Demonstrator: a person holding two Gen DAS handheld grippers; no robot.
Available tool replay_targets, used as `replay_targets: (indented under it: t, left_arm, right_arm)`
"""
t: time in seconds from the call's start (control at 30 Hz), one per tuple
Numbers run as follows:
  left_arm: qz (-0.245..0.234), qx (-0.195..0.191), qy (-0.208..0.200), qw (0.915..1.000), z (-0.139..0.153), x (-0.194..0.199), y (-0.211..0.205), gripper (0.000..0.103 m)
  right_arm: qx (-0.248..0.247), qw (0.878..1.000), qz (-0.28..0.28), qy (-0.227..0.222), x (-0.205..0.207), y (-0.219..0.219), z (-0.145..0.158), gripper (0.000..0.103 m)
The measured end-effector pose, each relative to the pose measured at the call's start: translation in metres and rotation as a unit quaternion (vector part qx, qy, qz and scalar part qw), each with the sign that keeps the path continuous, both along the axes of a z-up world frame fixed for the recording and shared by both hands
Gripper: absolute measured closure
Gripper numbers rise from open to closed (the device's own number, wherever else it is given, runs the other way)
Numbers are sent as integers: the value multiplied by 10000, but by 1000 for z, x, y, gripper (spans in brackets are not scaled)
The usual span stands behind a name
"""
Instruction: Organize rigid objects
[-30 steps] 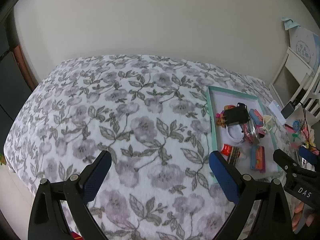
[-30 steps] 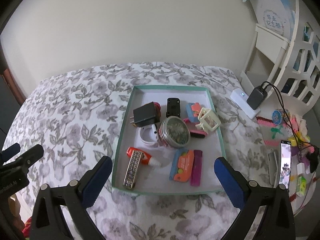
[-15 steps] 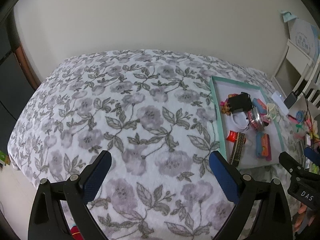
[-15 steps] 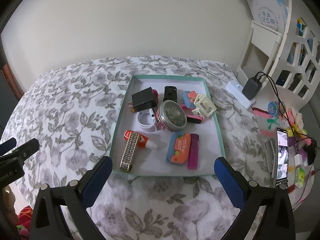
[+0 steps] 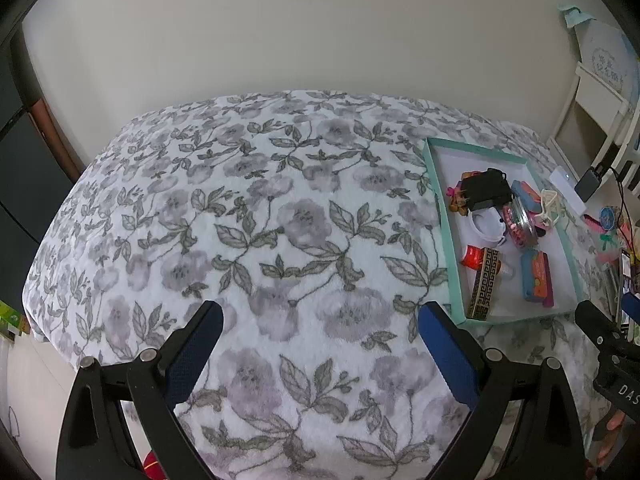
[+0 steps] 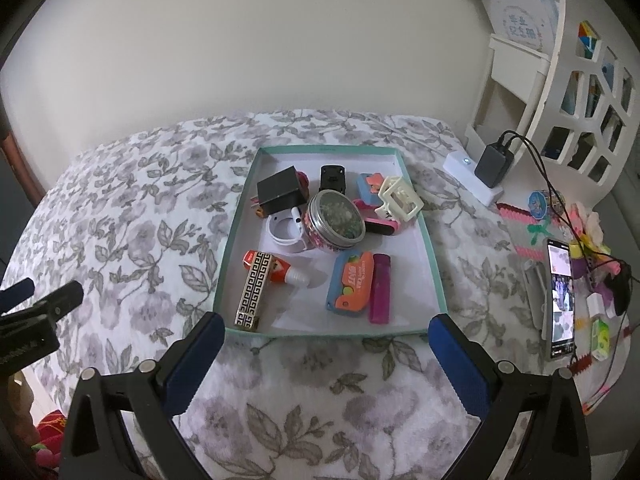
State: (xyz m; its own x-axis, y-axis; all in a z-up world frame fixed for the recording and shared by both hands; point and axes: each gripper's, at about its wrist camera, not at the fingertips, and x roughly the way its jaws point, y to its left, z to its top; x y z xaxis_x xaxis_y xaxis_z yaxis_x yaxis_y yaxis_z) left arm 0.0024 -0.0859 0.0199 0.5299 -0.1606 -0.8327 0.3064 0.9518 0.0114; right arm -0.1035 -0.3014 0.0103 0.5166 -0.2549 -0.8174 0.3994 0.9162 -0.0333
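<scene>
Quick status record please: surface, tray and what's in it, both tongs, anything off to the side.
surface: floral blanket
tray: teal tray lying on the blanket
contents: round tin, black charger, white ring, patterned bar, purple lighter, cream hair clip, among others
left tongs: open, empty, over bare blanket
right tongs: open, empty, at the tray's near edge
side: phone right of the tray

Both grippers look like the same build. The left gripper (image 5: 320,316) has matte black arms with fat blue textured pads (image 5: 448,356) on the fingers, plus small silver screws at the pivots. Same on the right gripper (image 6: 326,328): black frame, blue pads (image 6: 196,356), shiny round screw heads. From the left view, the right one's black side shows white letters "DAS".
</scene>
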Motion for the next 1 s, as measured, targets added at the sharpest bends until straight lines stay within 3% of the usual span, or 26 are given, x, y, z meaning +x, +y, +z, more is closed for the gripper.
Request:
replay_targets:
  t: [1.0]
  left_arm:
    - [-110,18,-1,9999,-2,-1,-4,5]
  right_arm:
    - [101,9999,1,97,2,-1,-5,0]
